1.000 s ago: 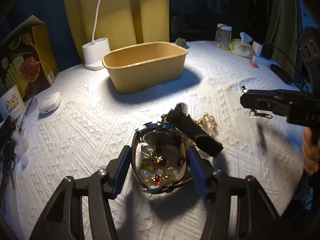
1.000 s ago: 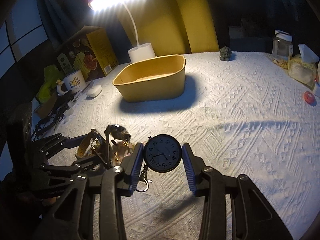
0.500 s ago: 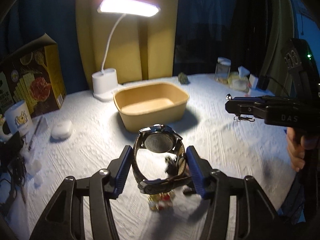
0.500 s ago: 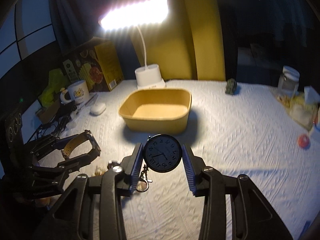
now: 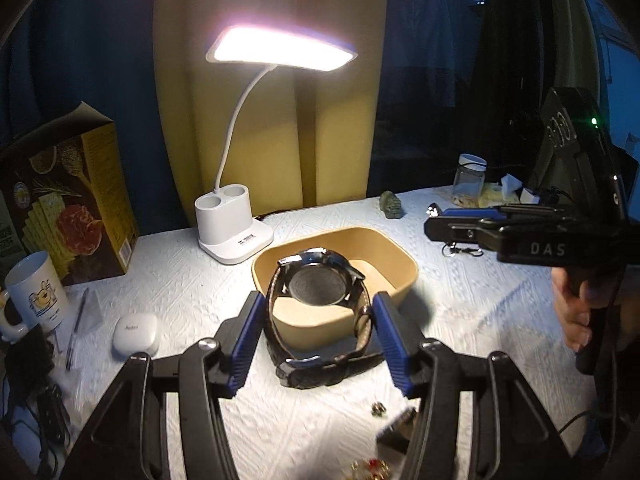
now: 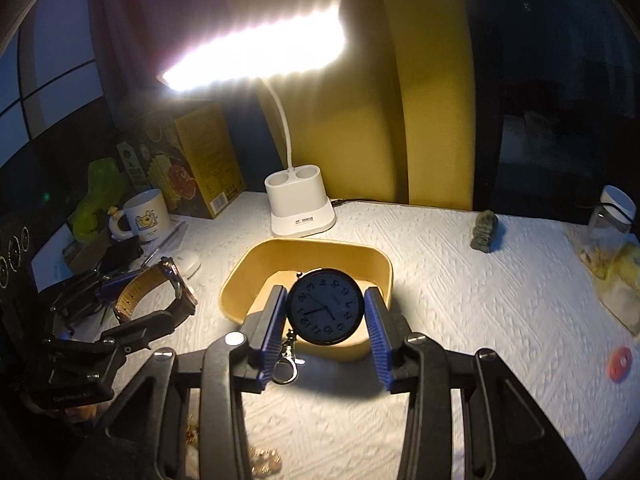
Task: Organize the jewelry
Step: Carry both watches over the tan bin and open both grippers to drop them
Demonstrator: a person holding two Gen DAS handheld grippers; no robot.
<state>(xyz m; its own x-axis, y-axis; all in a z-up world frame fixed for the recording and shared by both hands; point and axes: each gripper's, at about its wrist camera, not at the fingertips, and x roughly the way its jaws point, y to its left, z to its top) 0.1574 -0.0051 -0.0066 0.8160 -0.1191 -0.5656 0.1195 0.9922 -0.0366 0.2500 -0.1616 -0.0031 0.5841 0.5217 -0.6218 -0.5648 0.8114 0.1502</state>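
Note:
My left gripper (image 5: 320, 332) is shut on a wristwatch (image 5: 316, 284) with a dark strap, held in the air in front of the tan oval tray (image 5: 400, 256). My right gripper (image 6: 326, 328) is shut on a black pocket watch (image 6: 326, 306) with a clasp hanging below it, held in front of the same tray (image 6: 240, 276). The right gripper also shows in the left wrist view (image 5: 436, 226), and the left gripper with the wristwatch (image 6: 160, 292) shows in the right wrist view. Loose beaded jewelry (image 5: 368, 468) lies on the white cloth below.
A white desk lamp (image 5: 234, 232) stands behind the tray. A printed box (image 5: 68, 192), a mug (image 5: 34, 292) and a white case (image 5: 134, 330) are at the left. A jar (image 5: 468, 180), a small figurine (image 5: 390, 204) and packets are at the back right.
Both grippers have risen from the cloth and moved toward the tray, each carrying its watch. The loose jewelry stays behind on the cloth.

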